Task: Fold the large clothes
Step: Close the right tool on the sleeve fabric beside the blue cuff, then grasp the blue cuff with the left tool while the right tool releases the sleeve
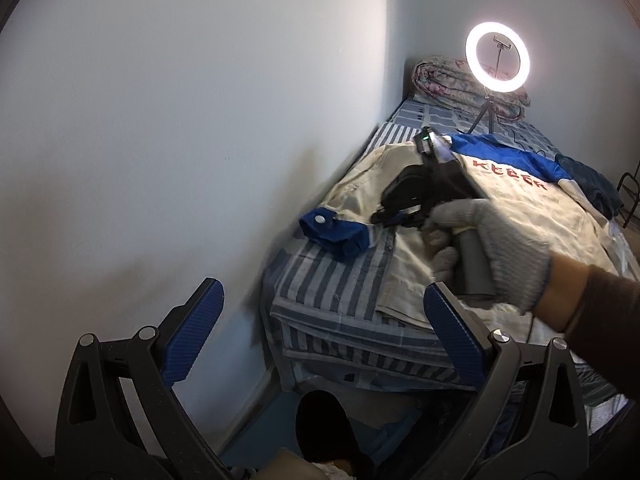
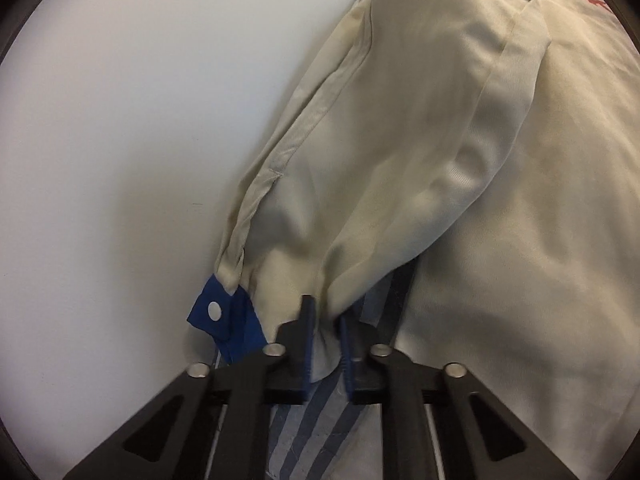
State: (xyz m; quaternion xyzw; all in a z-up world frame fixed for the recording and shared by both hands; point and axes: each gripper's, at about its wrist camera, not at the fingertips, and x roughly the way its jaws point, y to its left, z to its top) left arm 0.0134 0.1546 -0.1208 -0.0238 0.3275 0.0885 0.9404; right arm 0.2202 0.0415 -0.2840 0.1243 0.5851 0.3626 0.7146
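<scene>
A large beige jacket [image 1: 524,216] with blue shoulders, blue cuffs and red lettering lies spread on the striped bed [image 1: 320,272]. My right gripper [image 2: 326,322] is shut on the beige sleeve [image 2: 380,184] just above its blue cuff [image 2: 224,320], close to the wall. In the left wrist view the right gripper [image 1: 394,212] shows over the jacket, held by a gloved hand [image 1: 492,248], with the blue cuff [image 1: 336,232] beside it. My left gripper [image 1: 320,336] is open and empty, off the foot of the bed, away from the jacket.
A white wall [image 1: 180,140] runs along the bed's left side. A lit ring light [image 1: 497,57] on a tripod stands at the bed's far end before a rolled quilt [image 1: 448,80]. Dark blue clothing [image 1: 592,184] lies at the right.
</scene>
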